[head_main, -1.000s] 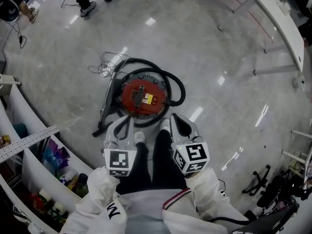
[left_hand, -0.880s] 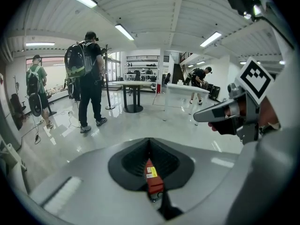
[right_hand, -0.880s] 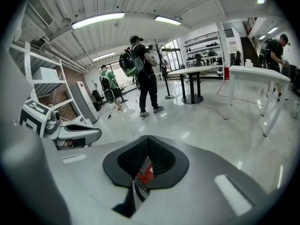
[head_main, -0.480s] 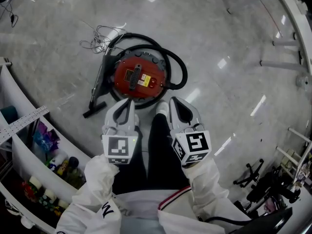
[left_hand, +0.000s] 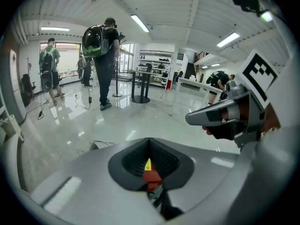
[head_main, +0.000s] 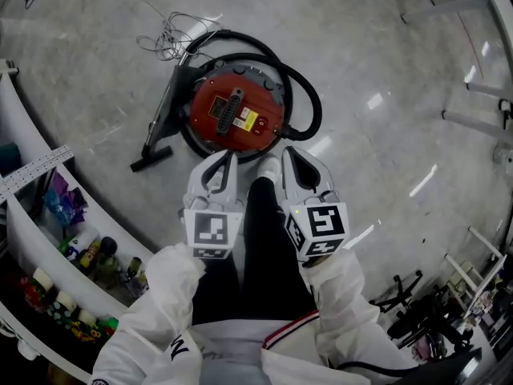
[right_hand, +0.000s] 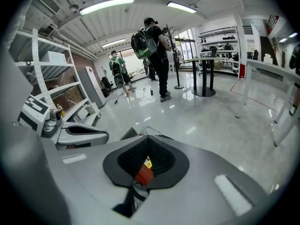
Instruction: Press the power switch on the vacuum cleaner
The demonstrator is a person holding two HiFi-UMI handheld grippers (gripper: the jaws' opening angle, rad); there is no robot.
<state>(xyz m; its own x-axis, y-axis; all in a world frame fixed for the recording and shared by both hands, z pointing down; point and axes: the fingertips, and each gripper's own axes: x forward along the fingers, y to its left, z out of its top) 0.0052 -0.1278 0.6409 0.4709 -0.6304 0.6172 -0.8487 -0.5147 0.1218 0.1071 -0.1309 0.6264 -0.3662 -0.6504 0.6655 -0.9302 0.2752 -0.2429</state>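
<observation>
Both tongs hung side by side over the floor [head_main: 385,54], well above the vacuum [head_main: 236,117], touching nothing. The left tongs [head_main: 231,157] had their jaws together with nothing held, and so did the right tongs [head_main: 287,151]. In the left gripper view the left tongs [left_hand: 150,142] met at the tips, with a strip of the red vacuum [left_hand: 150,179] showing through the gap behind them. The right gripper view showed the same for the right tongs [right_hand: 147,138] and the vacuum [right_hand: 144,175].

In the head view the vacuum stood at 12 o'clock from the tongs. Its hose [head_main: 309,107] looped round from 12 to 4 o'clock, and its wand [head_main: 160,127] lay at 9 o'clock. I could not pick out the switch. A shelf [head_main: 48,239] ran along at 8 o'clock.
</observation>
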